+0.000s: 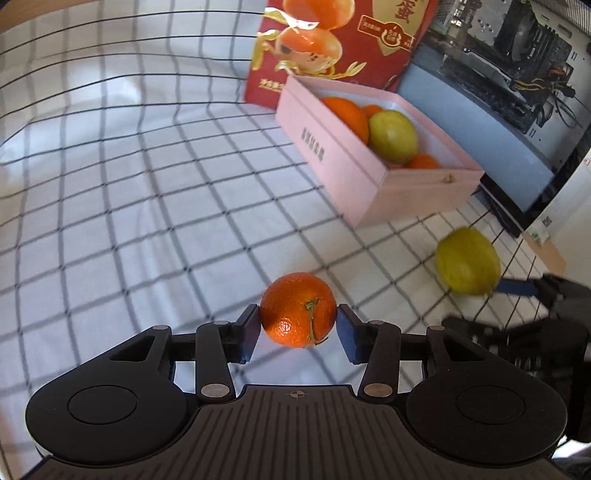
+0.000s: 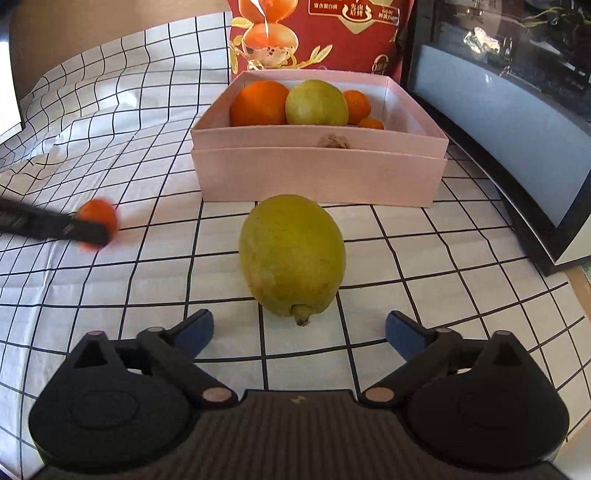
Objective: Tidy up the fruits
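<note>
- Your left gripper (image 1: 299,328) pinches a small mandarin (image 1: 298,309), one blue pad on each flank, stem turned toward the camera; the fruit hangs clear above the checked cloth (image 1: 129,192).
- That gripper tilts downward toward the cloth. In the right wrist view it comes in from the left edge, blurred, with the mandarin at its tip.
- The pink box (image 1: 354,184) lies ahead and to the right of the held mandarin, well apart from it. It holds a large orange (image 2: 260,103), a green-yellow fruit (image 2: 317,102) and two small mandarins (image 2: 357,106).
- A red printed bag (image 2: 325,33) stands just behind the box.
- Your right gripper (image 2: 299,330) is spread wide, nothing between its pads.
- A second green-yellow fruit, the loose one (image 2: 291,254), rests on the cloth just ahead of those pads, stem end toward them, between gripper and box.
- The right gripper also points downward at the cloth.
</note>
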Demonstrator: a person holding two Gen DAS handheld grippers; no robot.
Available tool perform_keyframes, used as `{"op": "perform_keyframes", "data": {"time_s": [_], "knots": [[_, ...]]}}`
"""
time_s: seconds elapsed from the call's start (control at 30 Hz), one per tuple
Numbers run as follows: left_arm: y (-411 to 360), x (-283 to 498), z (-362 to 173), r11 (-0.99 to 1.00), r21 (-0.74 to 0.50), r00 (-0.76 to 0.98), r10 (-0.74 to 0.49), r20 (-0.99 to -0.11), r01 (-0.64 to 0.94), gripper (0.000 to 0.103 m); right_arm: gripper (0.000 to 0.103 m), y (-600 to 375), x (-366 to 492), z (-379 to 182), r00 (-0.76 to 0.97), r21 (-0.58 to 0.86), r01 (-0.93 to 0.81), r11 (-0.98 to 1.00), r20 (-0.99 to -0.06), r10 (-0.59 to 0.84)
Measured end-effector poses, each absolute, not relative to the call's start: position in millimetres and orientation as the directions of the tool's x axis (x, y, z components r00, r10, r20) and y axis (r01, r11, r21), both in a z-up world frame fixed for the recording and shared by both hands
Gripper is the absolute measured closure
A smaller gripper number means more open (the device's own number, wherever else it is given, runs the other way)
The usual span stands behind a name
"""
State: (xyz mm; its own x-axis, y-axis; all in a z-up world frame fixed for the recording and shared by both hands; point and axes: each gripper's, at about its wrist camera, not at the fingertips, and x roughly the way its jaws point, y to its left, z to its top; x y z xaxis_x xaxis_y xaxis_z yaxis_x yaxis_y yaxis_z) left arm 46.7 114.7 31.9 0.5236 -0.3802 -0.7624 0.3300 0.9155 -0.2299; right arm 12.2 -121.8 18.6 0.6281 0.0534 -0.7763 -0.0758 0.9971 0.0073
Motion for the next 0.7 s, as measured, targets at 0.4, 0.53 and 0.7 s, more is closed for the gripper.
{"op": "perform_keyframes", "data": {"time_s": [0.4, 0.53, 0.7], "knots": [[123, 17, 31, 0.943, -0.239, 0.566, -0.331, -0.755, 0.232, 0.053, 0.005, -121, 21, 22, 0.596, 0.012, -0.113, 0.994, -0.799, 0.077], [123, 15, 29, 0.942, -0.253, 0.562, -0.334, -0.756, 0.220, 0.052, 0.009, -114, 23, 27, 0.619, -0.025, -0.145, 0.989, -0.782, 0.071], [120, 15, 29, 0.946, -0.241, 0.565, -0.323, -0.759, 0.217, 0.052, 0.019, -107, 29, 33, 0.631, -0.017, -0.163, 0.986, -0.771, 0.091]]}}
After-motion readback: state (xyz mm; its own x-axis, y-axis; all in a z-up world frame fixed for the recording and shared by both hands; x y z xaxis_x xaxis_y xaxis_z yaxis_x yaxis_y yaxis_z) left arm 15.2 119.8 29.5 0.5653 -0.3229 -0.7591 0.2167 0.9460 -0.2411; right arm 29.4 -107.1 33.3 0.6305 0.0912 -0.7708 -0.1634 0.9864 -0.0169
